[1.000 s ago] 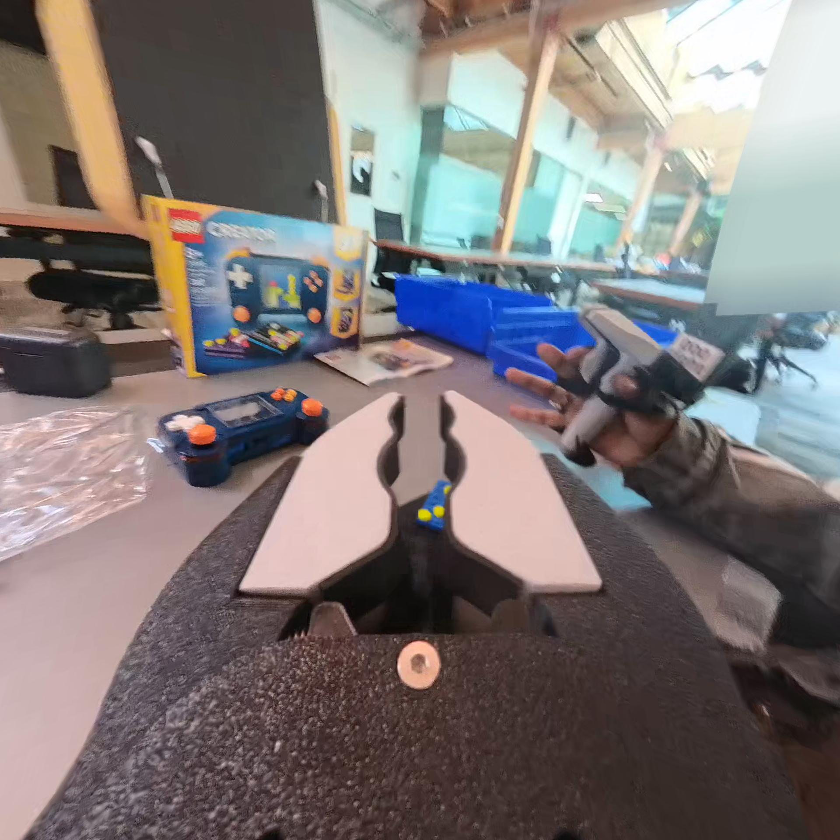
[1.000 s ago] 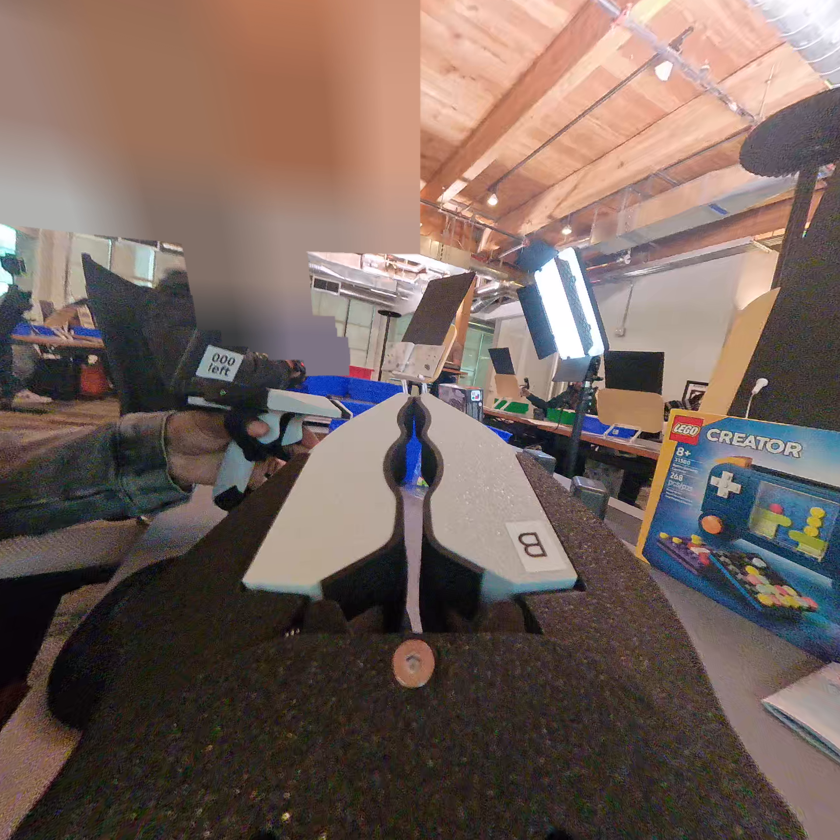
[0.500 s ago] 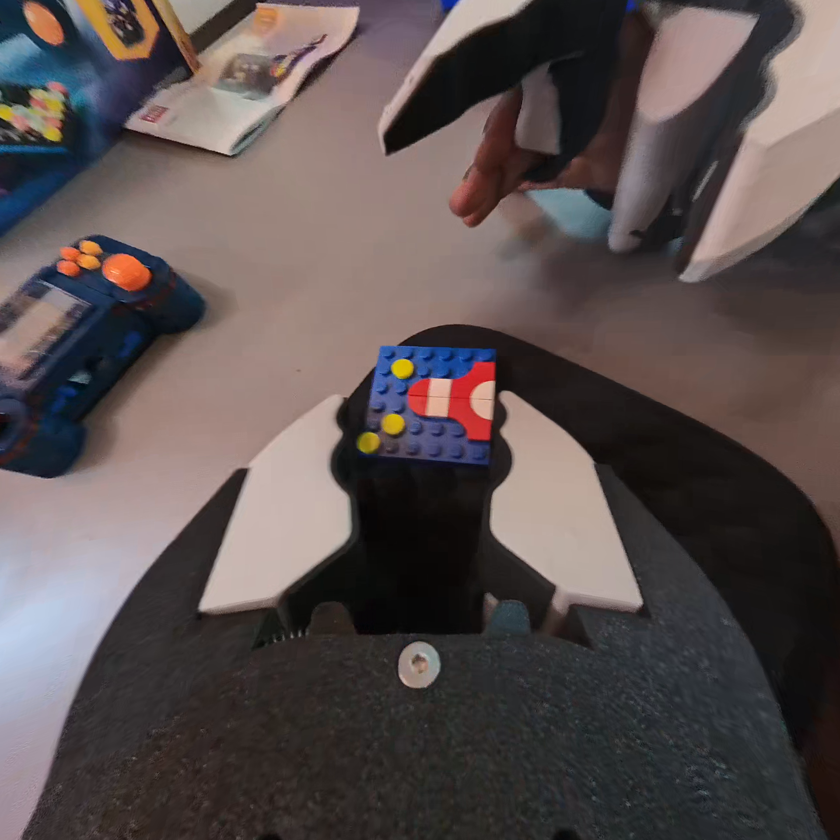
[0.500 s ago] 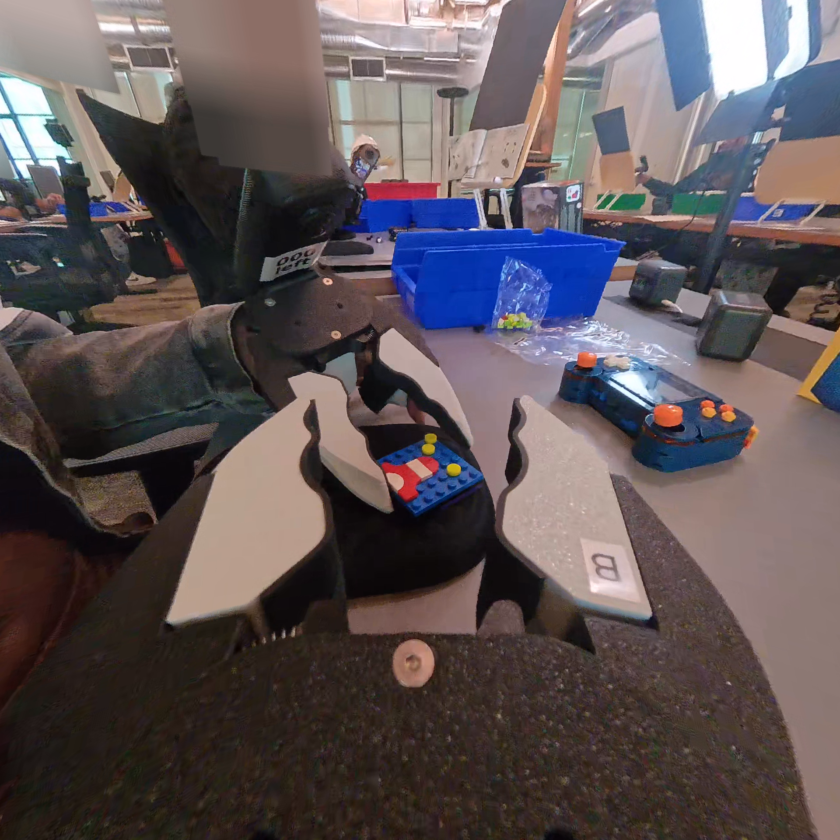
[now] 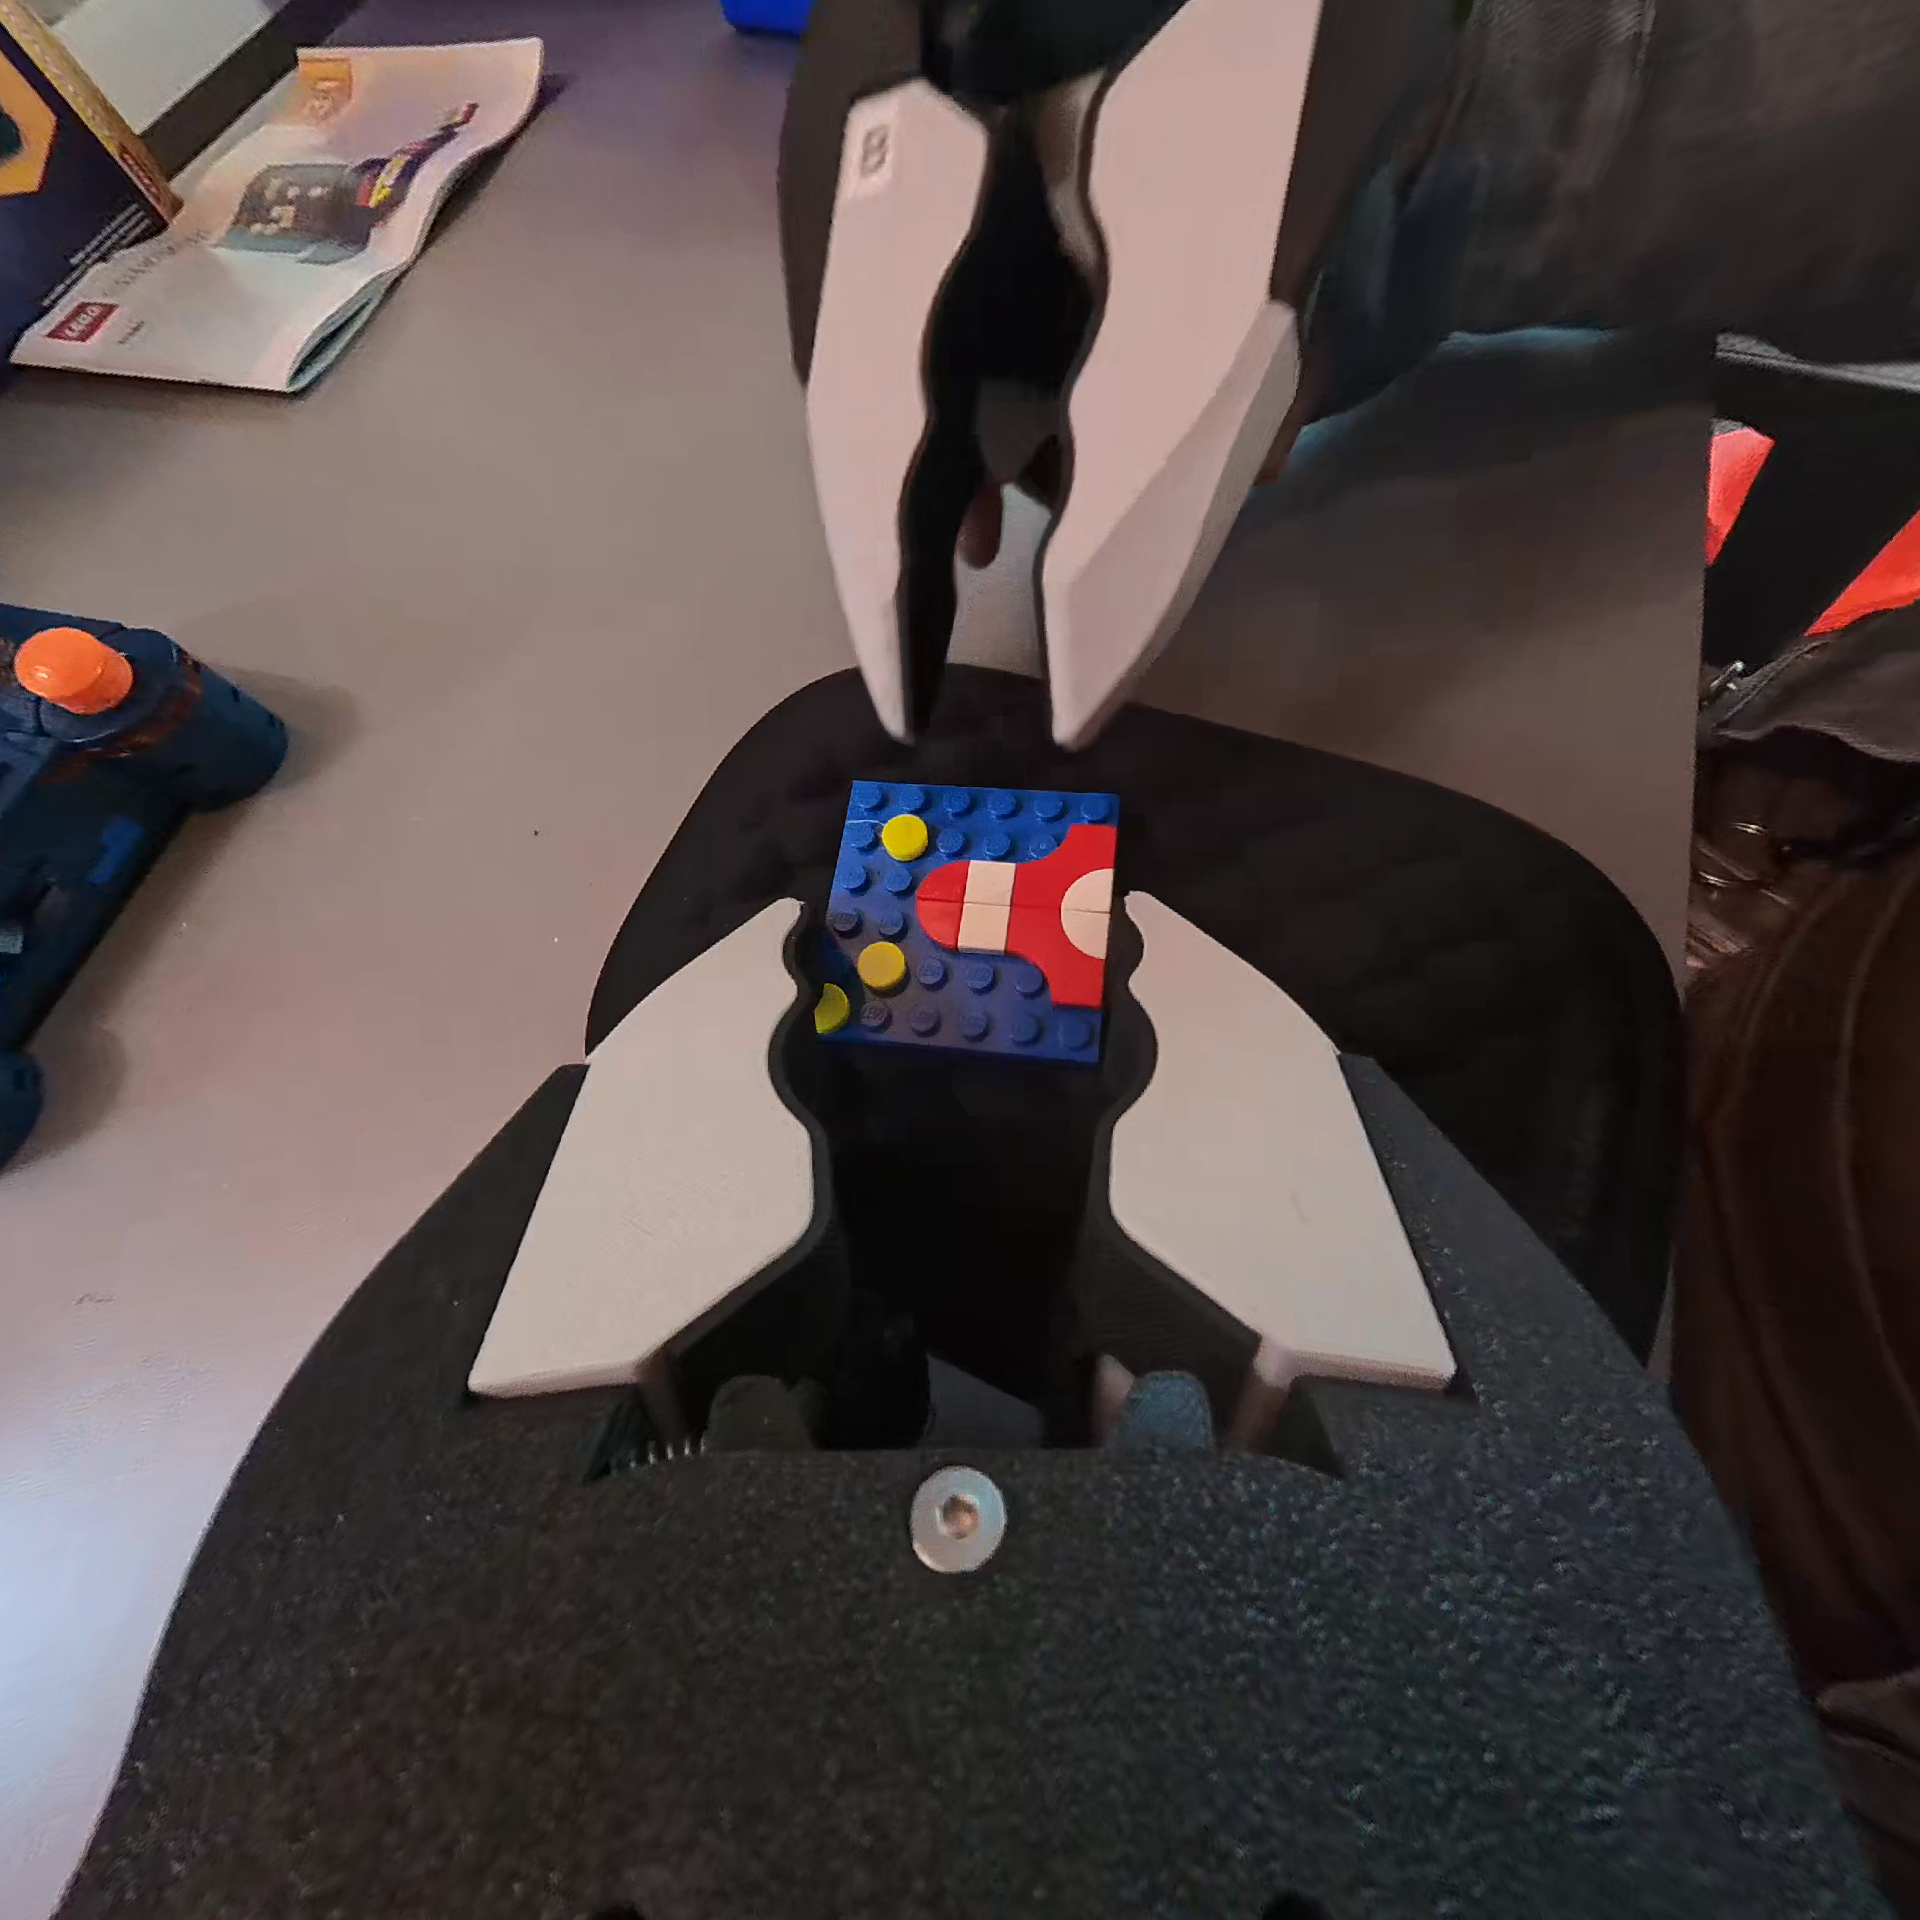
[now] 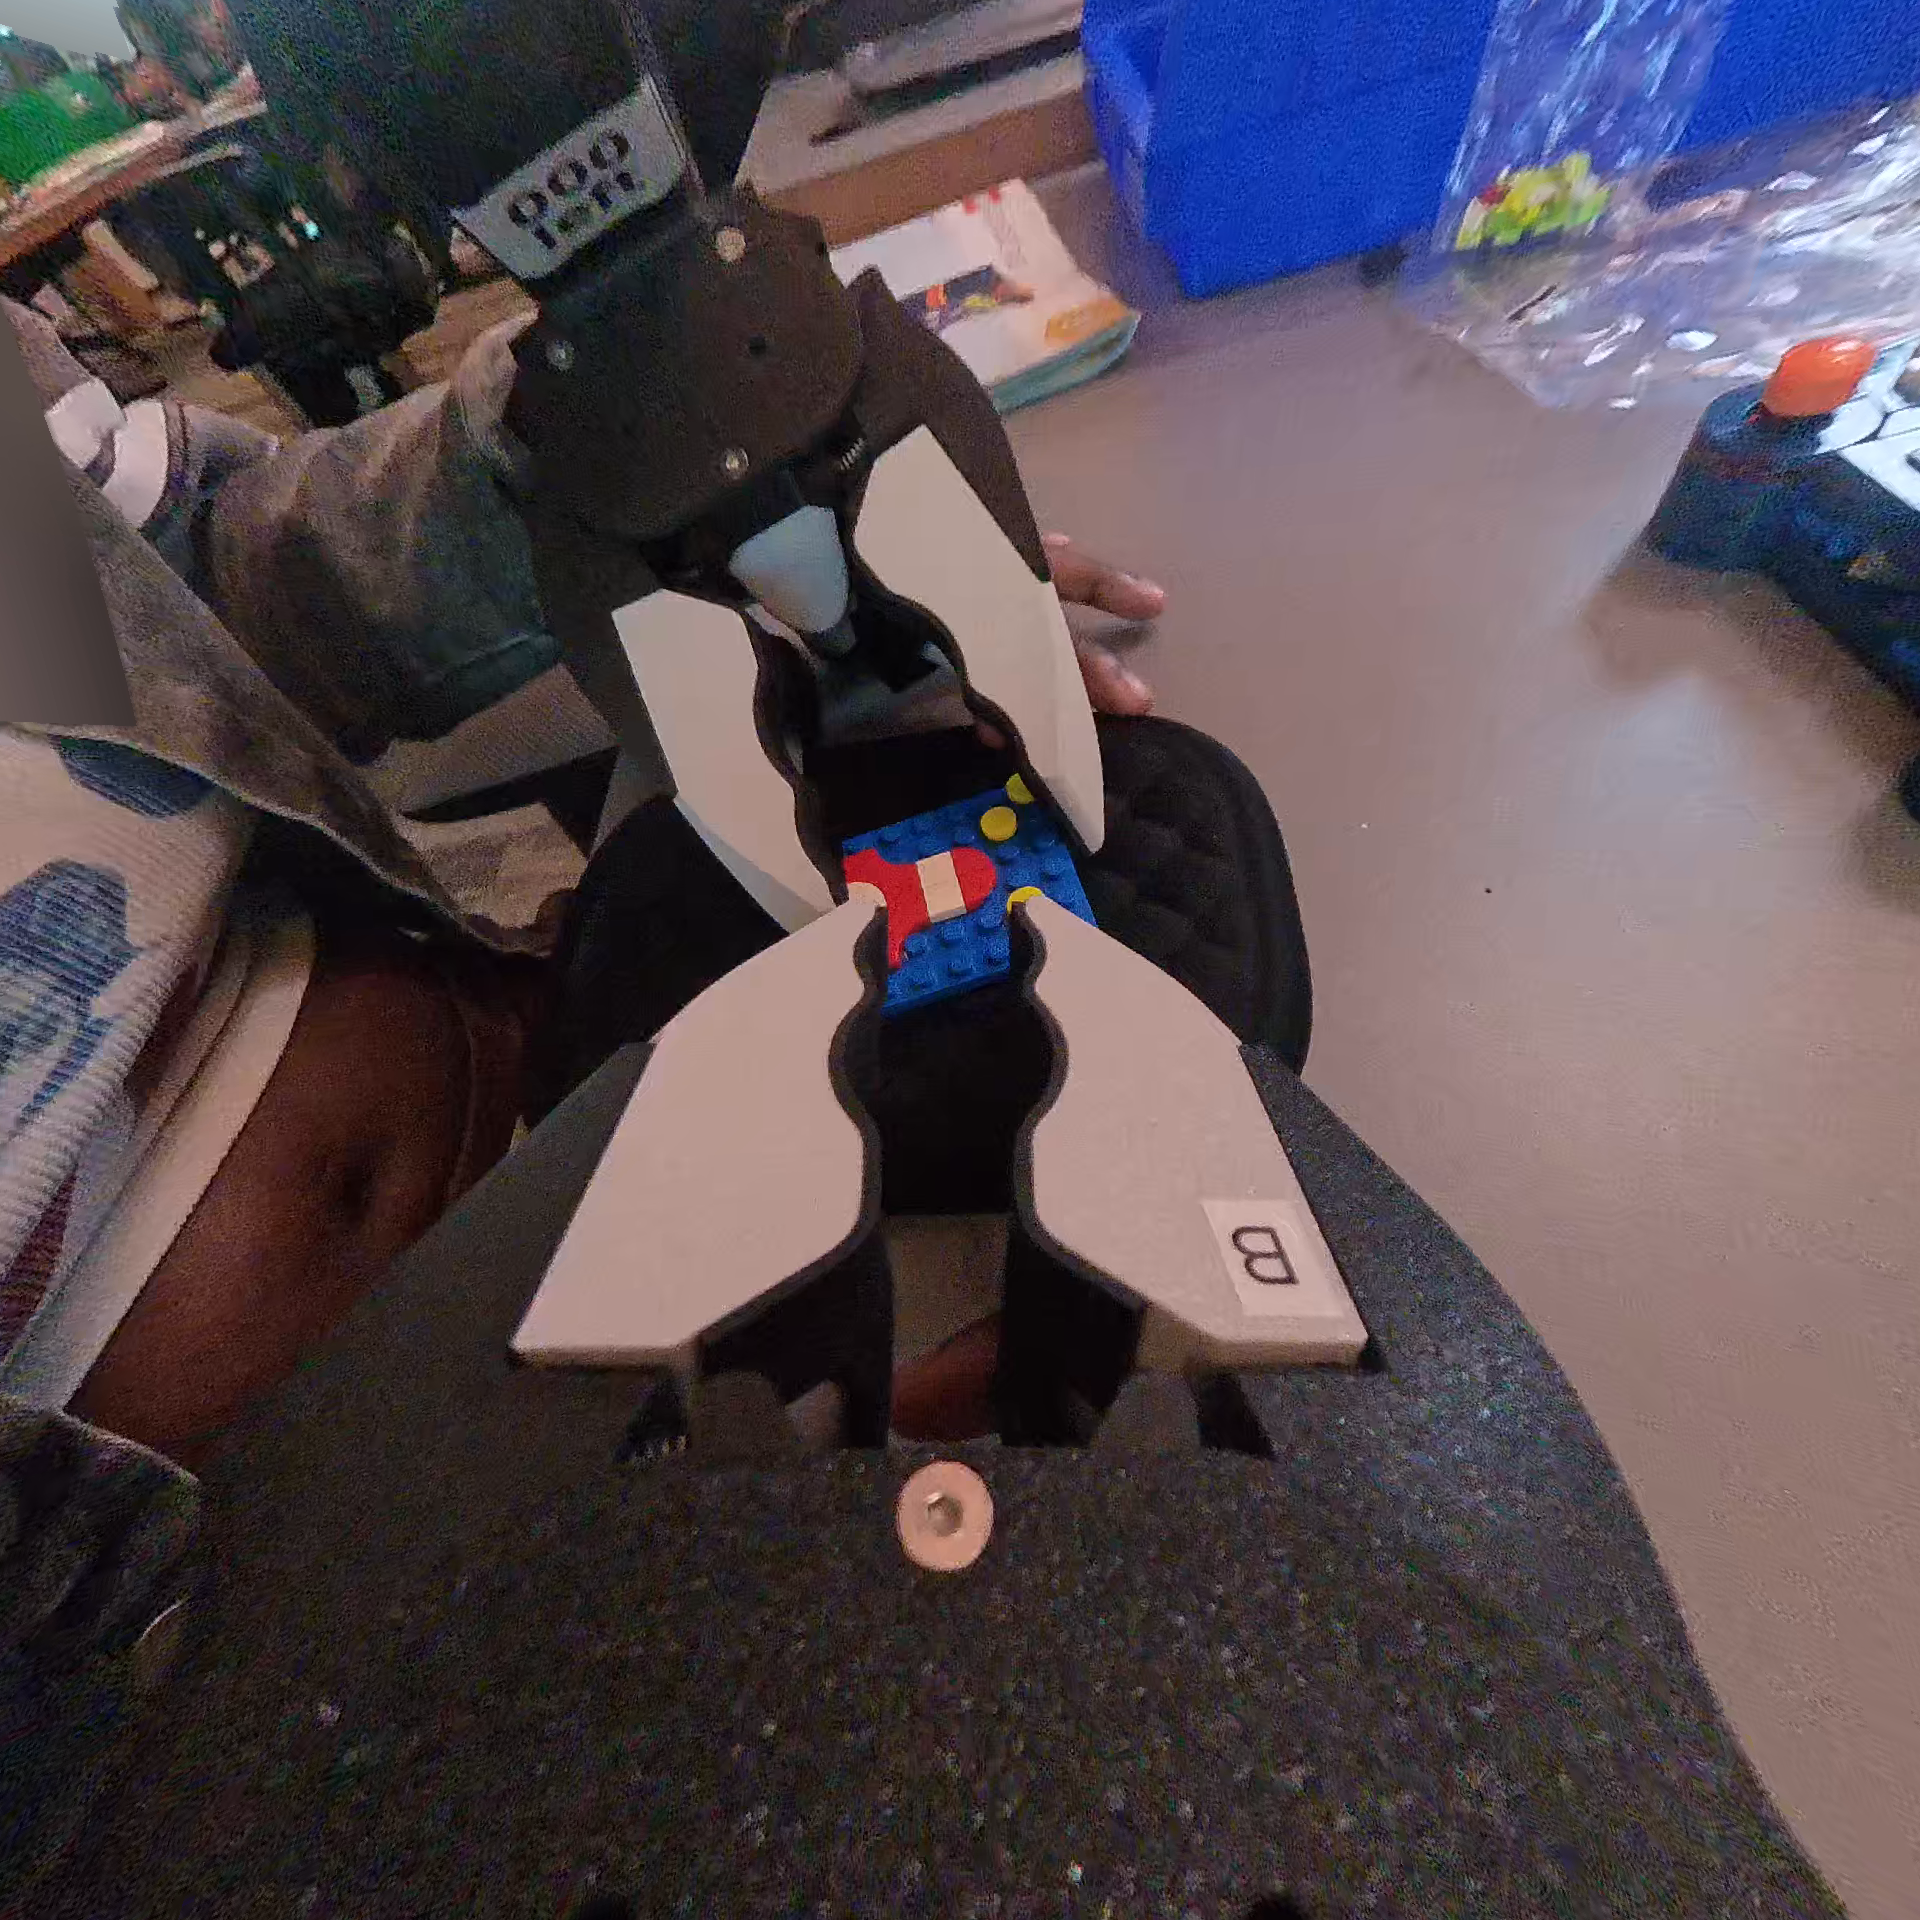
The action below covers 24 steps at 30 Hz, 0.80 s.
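Note:
A square blue brick plate point(image 5: 971, 997) with a red and white rocket shape and yellow dots lies flat on a black pad point(image 5: 1351, 883). My left gripper point(image 5: 964, 909) is open, with one finger at each side edge of the plate. A thin dark gap shows at the right pad. My right gripper point(image 6: 945, 906) is open only a little and empty. It points down at the plate point(image 6: 966, 956) from the opposite side. In the left wrist view its tips point(image 5: 982, 732) hover just beyond the plate's far edge. The left gripper point(image 6: 956, 868) also shows in the right wrist view, straddling the plate.
A dark blue brick-built game console point(image 5: 94, 727) with orange buttons sits on the grey table to the left, also seen in the right wrist view point(image 6: 1818, 488). An instruction booklet point(image 5: 281, 208), a blue bin point(image 6: 1299, 125) and a clear plastic bag point(image 6: 1662, 208) lie farther back.
Both grippers swung down from a raised pose to the black pad. The left opened wide around the plate. The right opened wide, then narrowed and moved in over the plate's far edge.

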Tool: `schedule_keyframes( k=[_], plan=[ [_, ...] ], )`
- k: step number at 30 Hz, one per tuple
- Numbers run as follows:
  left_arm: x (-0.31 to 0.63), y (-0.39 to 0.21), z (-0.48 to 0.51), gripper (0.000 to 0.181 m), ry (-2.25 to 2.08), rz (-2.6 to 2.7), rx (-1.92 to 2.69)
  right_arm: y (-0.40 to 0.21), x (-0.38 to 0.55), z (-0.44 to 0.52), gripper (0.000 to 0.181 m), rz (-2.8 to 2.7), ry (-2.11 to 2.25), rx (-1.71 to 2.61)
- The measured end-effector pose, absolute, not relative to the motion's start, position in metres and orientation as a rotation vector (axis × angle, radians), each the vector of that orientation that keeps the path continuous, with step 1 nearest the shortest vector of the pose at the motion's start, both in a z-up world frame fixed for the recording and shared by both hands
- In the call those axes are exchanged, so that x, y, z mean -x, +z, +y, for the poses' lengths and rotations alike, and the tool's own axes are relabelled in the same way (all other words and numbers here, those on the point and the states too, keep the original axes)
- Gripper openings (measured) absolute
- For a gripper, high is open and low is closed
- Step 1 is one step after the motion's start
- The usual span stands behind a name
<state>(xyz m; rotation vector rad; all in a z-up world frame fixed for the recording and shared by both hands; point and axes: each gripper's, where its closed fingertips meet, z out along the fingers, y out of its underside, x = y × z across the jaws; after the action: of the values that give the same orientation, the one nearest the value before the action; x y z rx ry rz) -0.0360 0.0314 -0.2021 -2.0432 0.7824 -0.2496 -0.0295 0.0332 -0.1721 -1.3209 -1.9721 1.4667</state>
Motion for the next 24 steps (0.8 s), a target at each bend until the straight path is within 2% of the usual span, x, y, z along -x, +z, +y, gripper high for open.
schedule_keyframes(
  k=[12,19,24],
  plan=[
    [0.035,-0.204,0.032,0.052,-0.139,0.869,1.99,-0.192,0.039,0.032,0.016,-2.331,1.117,1.088],
    [0.034,-0.2,0.033,0.052,-0.071,1.004,1.954,-0.189,0.031,0.031,0.028,-2.614,0.871,0.536],
    [0.06,-0.184,0.022,0.052,0.401,1.298,2.067,-0.18,0.043,0.022,0.034,-2.593,0.548,0.051]
  ],
)
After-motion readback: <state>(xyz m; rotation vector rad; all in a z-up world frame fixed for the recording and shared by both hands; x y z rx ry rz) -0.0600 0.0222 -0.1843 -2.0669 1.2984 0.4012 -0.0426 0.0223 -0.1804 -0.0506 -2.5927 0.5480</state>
